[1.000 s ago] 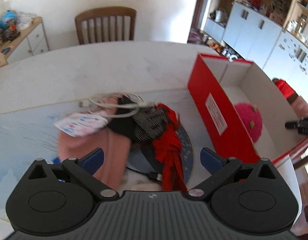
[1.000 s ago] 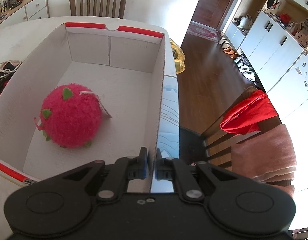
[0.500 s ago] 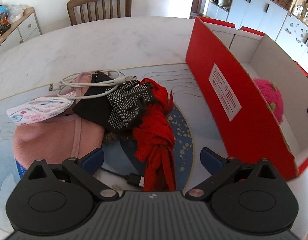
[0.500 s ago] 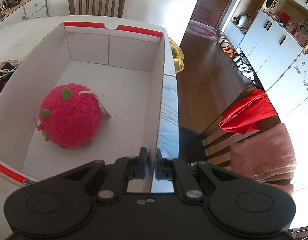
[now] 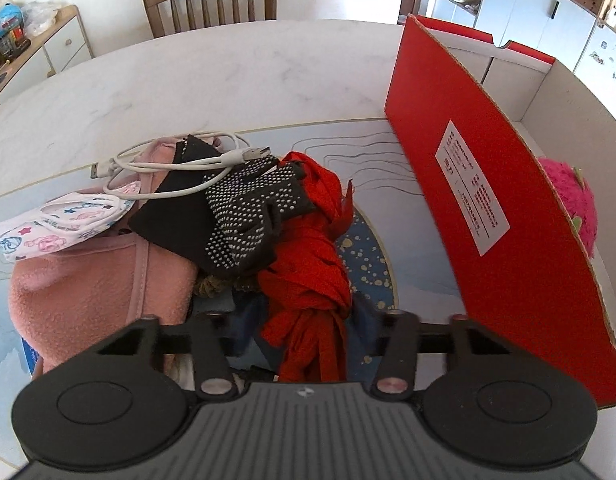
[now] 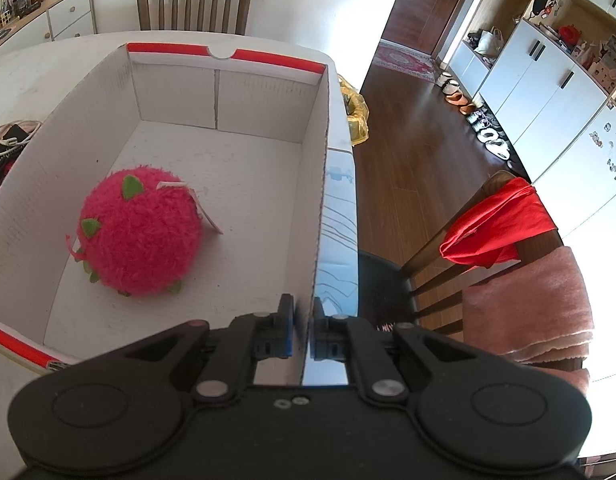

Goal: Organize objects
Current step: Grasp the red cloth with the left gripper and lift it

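Left tool [image 5: 303,336] closing around a red cloth [image 5: 308,276] at lower centre. Right tool [image 6: 302,330] clamped on the box [image 6: 320,184] wall; pink plush toy [image 6: 139,232] inside, centre left.

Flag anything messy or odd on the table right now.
The pile beside the red box is a jumble: white USB cable looped loosely over a dotted black glove, red cloth, pink fleece and a printed mask. Only the pink plush is boxed. No damage visible.
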Motion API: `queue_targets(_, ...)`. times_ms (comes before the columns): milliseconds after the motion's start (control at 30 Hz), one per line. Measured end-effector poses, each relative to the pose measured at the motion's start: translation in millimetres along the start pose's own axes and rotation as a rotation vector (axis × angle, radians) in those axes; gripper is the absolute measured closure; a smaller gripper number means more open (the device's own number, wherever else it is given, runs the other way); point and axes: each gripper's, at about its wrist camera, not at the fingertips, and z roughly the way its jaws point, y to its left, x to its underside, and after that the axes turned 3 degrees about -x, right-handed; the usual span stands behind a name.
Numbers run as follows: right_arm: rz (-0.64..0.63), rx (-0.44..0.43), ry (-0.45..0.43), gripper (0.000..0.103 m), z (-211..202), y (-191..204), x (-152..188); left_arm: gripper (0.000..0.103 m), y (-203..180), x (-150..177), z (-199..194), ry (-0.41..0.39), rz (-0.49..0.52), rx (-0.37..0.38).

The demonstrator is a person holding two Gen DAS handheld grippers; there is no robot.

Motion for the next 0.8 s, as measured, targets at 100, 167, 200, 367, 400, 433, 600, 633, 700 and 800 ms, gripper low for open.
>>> queue_targets(100,0.0,-0.001,0.0,0.096,0.6,-0.1,0.3,0.071,0.8,1.2,-4.8,-0.008,-0.004,0.016)
queue_targets(167,0.0,-0.002,-0.001,0.096,0.6,-0.4,0.1,0.075,0.7,2.2,-10.0,-0.019,-0.003,0.018)
queue_targets(200,0.001,-0.003,0.0,0.096,1.6,-0.1,-0.2,0.075,1.2,2.7,-14.3,-0.029,-0.007,0.026)
queue_targets(367,0.002,-0.005,-0.002,0.097,3.0,0.7,-0.6,0.077,0.4,4.1,-38.0,-0.064,-0.01,0.087)
queue_targets(400,0.001,-0.005,-0.002,0.097,3.0,0.9,-0.6,0.077,-0.5,4.2,-43.2,-0.073,-0.007,0.092)
queue_targets(433,0.0,-0.004,-0.002,0.097,2.8,0.7,-0.6,0.077,-1.2,4.0,-48.8,-0.078,-0.008,0.101)
queue_targets(600,-0.002,-0.006,-0.003,0.097,3.8,1.3,-2.0,0.077,-6.4,-1.0,-73.3,-0.091,-0.002,0.128)
queue_targets(633,-0.002,-0.007,-0.003,0.097,4.1,1.6,-2.3,0.077,-7.8,-2.7,-78.5,-0.096,-0.002,0.133)
queue_targets(700,-0.004,-0.007,-0.005,0.097,4.0,2.2,-3.3,0.077,-9.2,-7.0,-87.5,-0.105,-0.007,0.143)
queue_targets(800,-0.007,-0.008,-0.007,0.097,3.7,2.7,-3.8,0.077,-12.2,-14.5,-100.0,-0.117,-0.019,0.164)
